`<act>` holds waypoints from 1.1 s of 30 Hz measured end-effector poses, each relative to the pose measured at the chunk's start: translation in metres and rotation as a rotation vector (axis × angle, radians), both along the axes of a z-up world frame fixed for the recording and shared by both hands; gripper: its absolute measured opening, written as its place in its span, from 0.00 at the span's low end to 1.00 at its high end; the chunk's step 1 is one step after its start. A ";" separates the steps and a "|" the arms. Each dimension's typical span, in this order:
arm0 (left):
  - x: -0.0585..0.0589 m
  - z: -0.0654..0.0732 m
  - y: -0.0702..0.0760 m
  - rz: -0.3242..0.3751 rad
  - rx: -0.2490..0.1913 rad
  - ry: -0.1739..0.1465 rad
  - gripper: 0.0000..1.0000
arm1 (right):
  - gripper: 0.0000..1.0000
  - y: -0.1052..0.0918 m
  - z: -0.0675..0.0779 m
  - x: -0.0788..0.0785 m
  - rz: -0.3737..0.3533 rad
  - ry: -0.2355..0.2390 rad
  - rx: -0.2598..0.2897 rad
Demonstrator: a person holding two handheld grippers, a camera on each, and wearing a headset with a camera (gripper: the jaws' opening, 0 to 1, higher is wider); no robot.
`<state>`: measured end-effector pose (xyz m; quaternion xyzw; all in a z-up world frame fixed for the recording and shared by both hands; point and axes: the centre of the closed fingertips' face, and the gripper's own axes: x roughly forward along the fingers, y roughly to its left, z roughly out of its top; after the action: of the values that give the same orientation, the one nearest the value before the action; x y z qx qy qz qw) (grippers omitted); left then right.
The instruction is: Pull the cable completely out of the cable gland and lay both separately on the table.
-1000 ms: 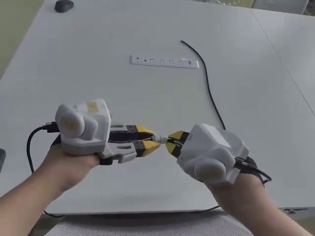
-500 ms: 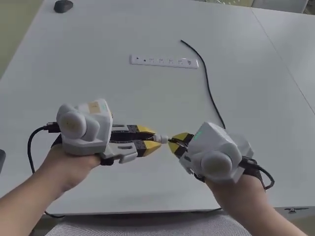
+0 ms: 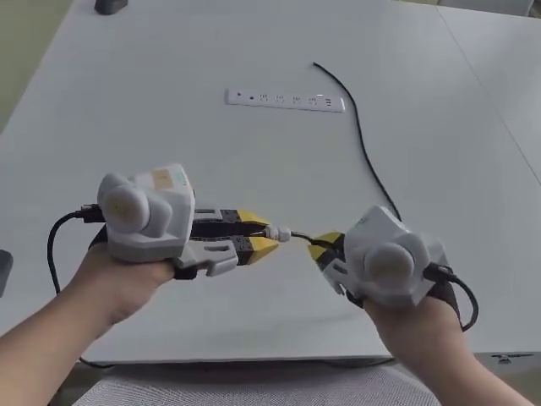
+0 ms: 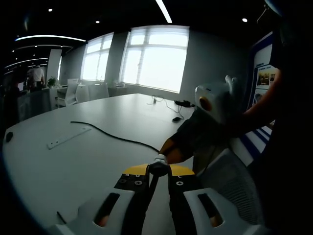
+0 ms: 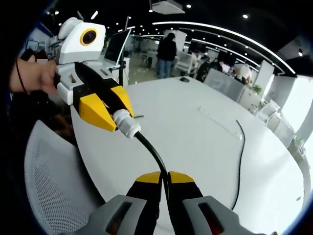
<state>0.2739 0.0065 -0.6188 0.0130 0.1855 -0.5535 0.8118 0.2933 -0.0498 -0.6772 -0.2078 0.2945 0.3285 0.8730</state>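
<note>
A small white cable gland (image 3: 280, 234) (image 5: 126, 124) is held above the table's near edge, with my left gripper (image 3: 269, 236) (image 4: 159, 172) shut on it. A short black cable (image 3: 303, 239) (image 5: 152, 155) runs out of the gland toward the right. My right gripper (image 3: 321, 251) (image 5: 165, 178) is shut on that cable a little way from the gland. The two grippers face each other tip to tip with a stretch of bare cable between them.
A white power strip (image 3: 285, 100) lies at the middle of the white table (image 3: 169, 110), with its black lead (image 3: 363, 148) curving toward the near right edge. A dark mouse (image 3: 111, 6) rests at the far left. A mesh chair (image 5: 54, 181) stands below the near edge.
My right gripper has pulled away to the right and down, and the gap between the two grippers has widened, baring more black cable beyond the gland. The left gripper has stayed about still.
</note>
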 end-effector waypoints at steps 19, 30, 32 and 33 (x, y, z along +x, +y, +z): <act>-0.003 -0.003 -0.003 0.004 0.013 -0.006 0.15 | 0.00 -0.021 -0.046 -0.006 -0.264 0.234 0.189; -0.002 -0.001 0.000 0.013 0.007 -0.009 0.15 | 0.01 -0.020 -0.041 -0.011 -0.242 0.205 0.197; -0.002 -0.001 0.001 0.014 0.004 -0.005 0.15 | 0.01 -0.020 -0.040 -0.012 -0.233 0.195 0.191; -0.003 -0.001 0.001 0.015 0.003 -0.002 0.15 | 0.01 -0.020 -0.040 -0.012 -0.232 0.193 0.189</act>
<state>0.2713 0.0077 -0.6199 0.0134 0.1858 -0.5472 0.8160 0.2809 -0.0700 -0.7171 -0.0569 0.3666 0.2704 0.8884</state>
